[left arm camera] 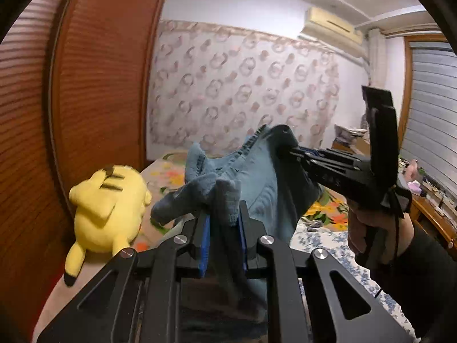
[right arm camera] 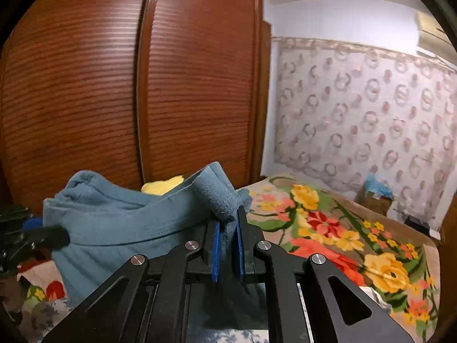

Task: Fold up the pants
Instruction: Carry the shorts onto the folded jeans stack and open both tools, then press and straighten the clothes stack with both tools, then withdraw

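Blue-grey pants (left arm camera: 251, 183) hang in the air above the bed, bunched between both grippers. My left gripper (left arm camera: 224, 217) is shut on a thick wad of the cloth, which spills out over its blue pads. In the left wrist view the right gripper (left arm camera: 288, 150) comes in from the right, held by a hand in a dark sleeve, shut on another edge of the pants. From the right wrist, the right gripper (right arm camera: 228, 220) pinches a folded hem of the pants (right arm camera: 125, 214), which drape leftward to the left gripper's black tip (right arm camera: 54, 235).
A yellow plush toy (left arm camera: 107, 208) lies on the bed at the left, near the brown slatted wardrobe (right arm camera: 142, 85). The floral blanket (right arm camera: 342, 237) covers the bed to the right. A patterned curtain (left arm camera: 242, 85) hangs behind. A cluttered wooden desk (left arm camera: 428, 203) stands far right.
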The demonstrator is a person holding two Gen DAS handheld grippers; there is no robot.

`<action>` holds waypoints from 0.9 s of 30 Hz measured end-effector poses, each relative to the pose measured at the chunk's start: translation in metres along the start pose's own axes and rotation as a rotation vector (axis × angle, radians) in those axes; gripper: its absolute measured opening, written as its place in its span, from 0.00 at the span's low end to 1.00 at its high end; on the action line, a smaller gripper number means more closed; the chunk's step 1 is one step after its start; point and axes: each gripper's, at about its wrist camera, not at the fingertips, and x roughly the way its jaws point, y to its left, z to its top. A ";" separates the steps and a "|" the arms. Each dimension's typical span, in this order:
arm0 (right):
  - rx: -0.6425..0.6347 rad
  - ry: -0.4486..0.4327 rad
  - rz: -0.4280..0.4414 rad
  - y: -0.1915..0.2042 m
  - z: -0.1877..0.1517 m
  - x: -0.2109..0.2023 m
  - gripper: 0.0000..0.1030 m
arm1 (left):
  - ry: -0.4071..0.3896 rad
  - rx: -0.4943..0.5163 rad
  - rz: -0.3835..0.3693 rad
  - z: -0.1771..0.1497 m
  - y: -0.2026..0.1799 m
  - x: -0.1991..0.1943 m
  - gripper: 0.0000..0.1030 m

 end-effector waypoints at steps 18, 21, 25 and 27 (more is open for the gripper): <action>0.001 0.125 0.098 -0.011 0.018 0.061 0.27 | 0.078 -0.075 0.120 -0.027 0.029 0.010 0.45; 0.022 0.104 0.092 -0.022 0.021 0.047 0.34 | 0.041 -0.065 0.110 -0.024 0.026 -0.001 0.54; 0.033 0.087 0.076 -0.038 0.017 0.018 0.35 | 0.041 -0.032 0.079 -0.020 0.015 -0.002 0.54; 0.030 0.091 0.069 -0.044 0.010 0.004 0.35 | 0.054 -0.020 0.070 -0.020 0.010 0.003 0.54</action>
